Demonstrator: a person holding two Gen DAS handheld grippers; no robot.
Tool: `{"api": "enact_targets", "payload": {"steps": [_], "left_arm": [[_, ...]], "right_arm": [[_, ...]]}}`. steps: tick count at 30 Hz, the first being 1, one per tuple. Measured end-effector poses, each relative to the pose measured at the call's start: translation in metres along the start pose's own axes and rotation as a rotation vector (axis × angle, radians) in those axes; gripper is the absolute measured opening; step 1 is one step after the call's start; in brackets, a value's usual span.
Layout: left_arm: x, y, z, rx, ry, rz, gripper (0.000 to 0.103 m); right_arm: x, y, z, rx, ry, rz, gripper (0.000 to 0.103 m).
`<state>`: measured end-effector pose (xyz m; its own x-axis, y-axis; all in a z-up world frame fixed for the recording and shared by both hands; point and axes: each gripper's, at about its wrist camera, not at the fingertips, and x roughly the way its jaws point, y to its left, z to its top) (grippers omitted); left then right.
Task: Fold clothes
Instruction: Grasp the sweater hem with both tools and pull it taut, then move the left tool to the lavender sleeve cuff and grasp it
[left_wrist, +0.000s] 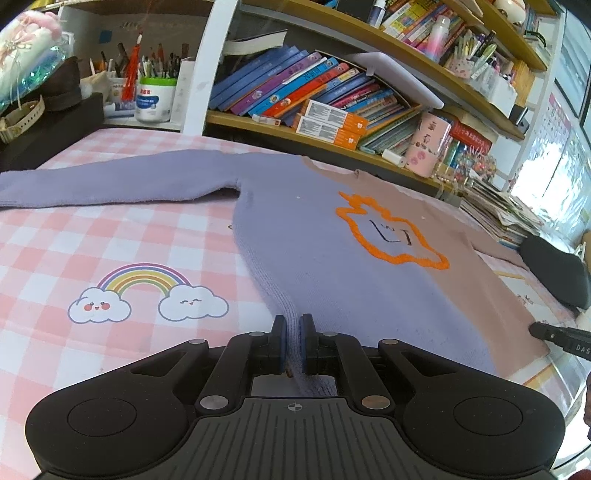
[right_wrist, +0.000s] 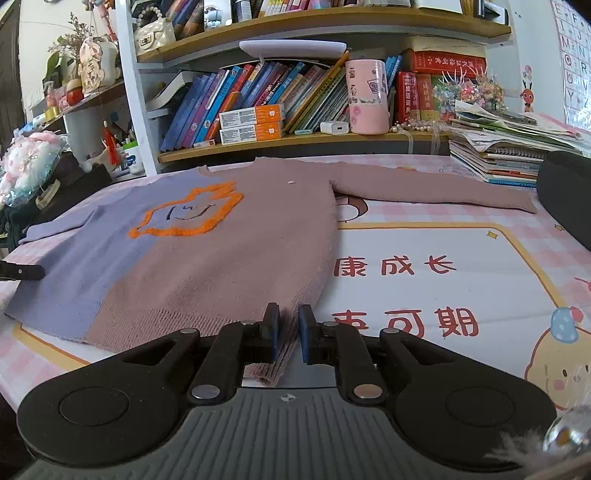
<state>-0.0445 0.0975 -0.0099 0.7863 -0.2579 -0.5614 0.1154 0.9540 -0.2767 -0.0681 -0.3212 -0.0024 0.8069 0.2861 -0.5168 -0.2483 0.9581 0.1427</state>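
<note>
A two-tone sweater lies flat on the pink checked table cover, purple on one half (left_wrist: 314, 258) and dusty pink on the other (right_wrist: 240, 251), with an orange outlined figure on the chest (left_wrist: 391, 232). Both sleeves are spread out sideways. My left gripper (left_wrist: 293, 332) is shut on the purple hem corner. My right gripper (right_wrist: 287, 332) is shut on the pink hem corner. The right gripper's tip shows in the left wrist view (left_wrist: 546, 332), and the left gripper's tip shows in the right wrist view (right_wrist: 22, 273).
A bookshelf (left_wrist: 332, 147) full of books runs along the table's far edge. A pink cup (right_wrist: 367, 99) stands on its lower shelf. A stack of notebooks (right_wrist: 509, 155) and a black object (right_wrist: 565, 199) sit at the right. A white can (left_wrist: 155, 99) stands at the back left.
</note>
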Motion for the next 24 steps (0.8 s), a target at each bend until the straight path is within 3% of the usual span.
{"api": "enact_targets", "payload": {"steps": [3, 5, 6, 8, 10, 12, 14, 17, 24], "left_arm": [[-0.003, -0.004, -0.001, 0.015, -0.015, -0.001, 0.014], [-0.006, -0.007, -0.001, 0.028, -0.031, -0.005, 0.027], [-0.009, -0.010, 0.000, 0.038, -0.045, -0.006, 0.031], [-0.015, -0.014, 0.002, 0.057, -0.074, -0.009, 0.059], [-0.021, -0.019, 0.004, 0.075, -0.109, -0.011, 0.076], [-0.025, -0.023, 0.006, 0.088, -0.139, -0.016, 0.084], [-0.029, -0.025, 0.007, 0.096, -0.161, -0.020, 0.094], [-0.031, -0.022, 0.008, 0.090, -0.190, -0.010, 0.099], [-0.031, -0.006, 0.013, 0.041, -0.241, 0.028, 0.101]], "right_arm": [[-0.001, 0.005, -0.001, -0.007, -0.002, -0.006, 0.014], [-0.001, 0.004, -0.001, -0.004, -0.004, -0.001, 0.019], [-0.002, 0.004, -0.001, -0.003, -0.005, 0.002, 0.029], [-0.003, 0.006, -0.001, -0.007, -0.012, 0.003, 0.041], [-0.006, 0.010, 0.000, -0.023, -0.030, -0.007, 0.050], [-0.010, 0.014, 0.002, -0.041, -0.052, -0.020, 0.080], [-0.014, 0.019, 0.005, -0.073, -0.085, -0.038, 0.089], [-0.018, 0.026, 0.010, -0.119, -0.118, -0.037, 0.103], [-0.014, 0.044, 0.031, -0.183, -0.171, 0.023, 0.103]]}}
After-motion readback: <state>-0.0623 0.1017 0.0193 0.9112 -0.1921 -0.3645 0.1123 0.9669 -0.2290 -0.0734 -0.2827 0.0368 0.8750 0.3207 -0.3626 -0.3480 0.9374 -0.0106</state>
